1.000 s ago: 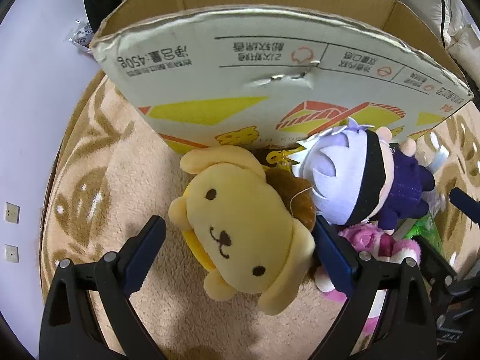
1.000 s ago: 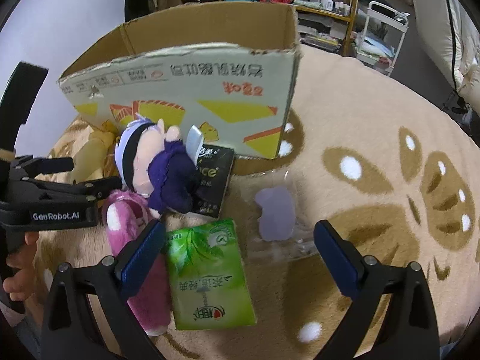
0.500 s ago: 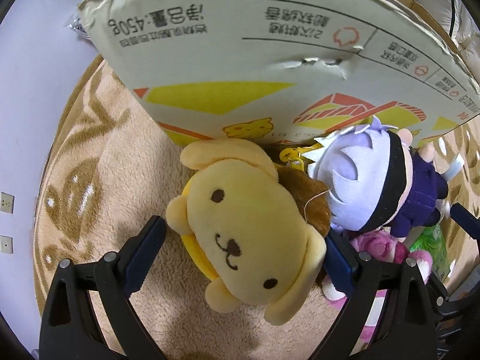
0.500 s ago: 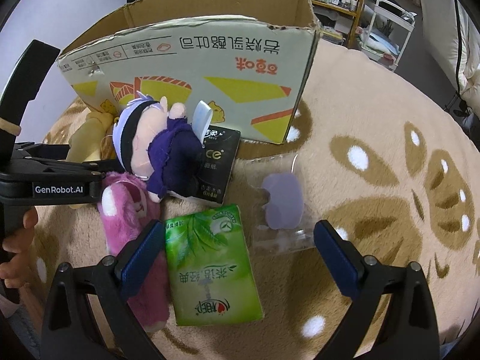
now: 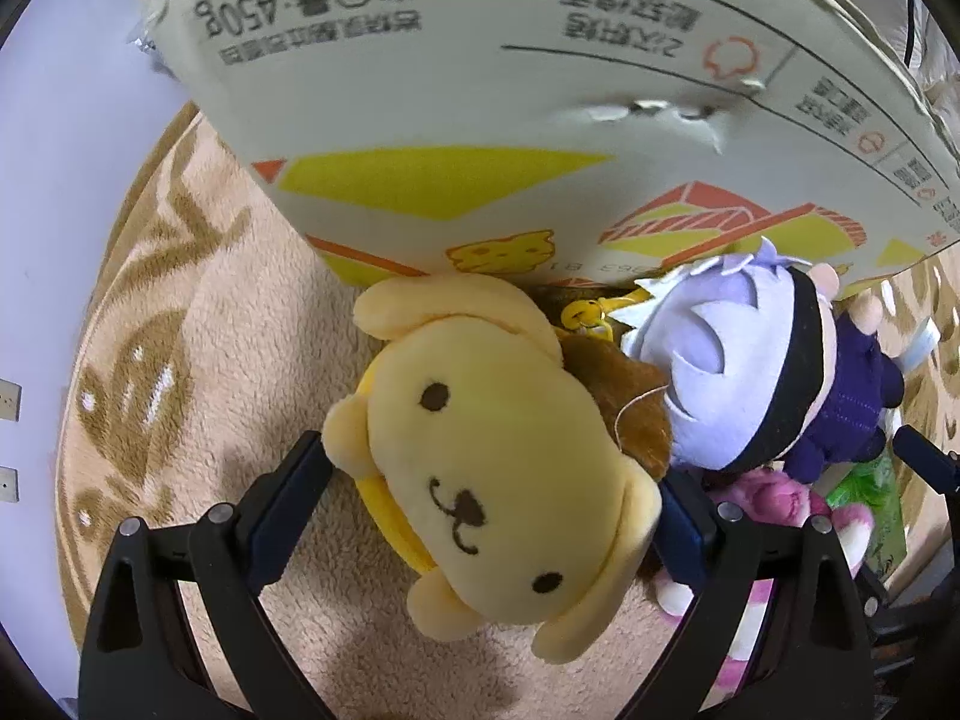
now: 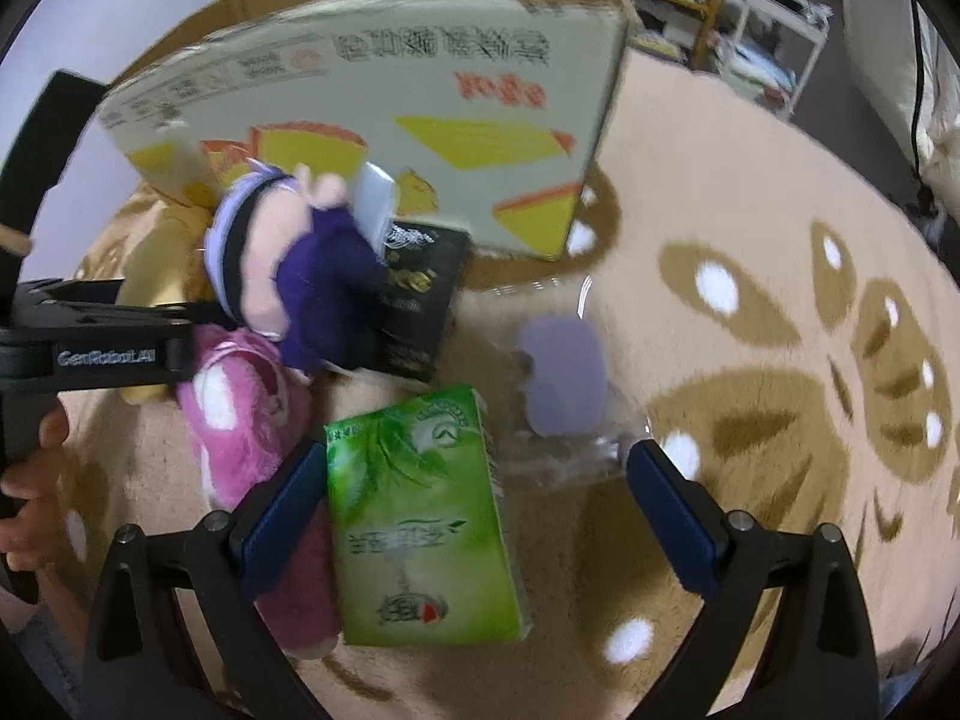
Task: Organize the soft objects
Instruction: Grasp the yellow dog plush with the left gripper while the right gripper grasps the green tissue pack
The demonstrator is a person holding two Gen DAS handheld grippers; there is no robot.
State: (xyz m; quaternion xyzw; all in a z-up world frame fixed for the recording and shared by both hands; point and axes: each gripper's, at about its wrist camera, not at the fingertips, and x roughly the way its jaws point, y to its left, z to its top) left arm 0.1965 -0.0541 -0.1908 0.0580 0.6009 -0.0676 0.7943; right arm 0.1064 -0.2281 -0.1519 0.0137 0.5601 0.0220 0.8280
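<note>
our left gripper [image 5: 480, 516] brackets the round yellow plush dog [image 5: 498, 480] mid-frame, pads wide, not yet pinching, lined up to lift. our right gripper [image 6: 474, 498] hangs wide, empty, over the green tissue pack [image 6: 420, 516] at lower centre.

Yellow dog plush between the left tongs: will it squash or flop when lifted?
The yellow dog plush looks stuffed and fuzzy, so it probably squashes under the pads. Its ears will likely dangle. It seems light and unlikely to slip.
</note>
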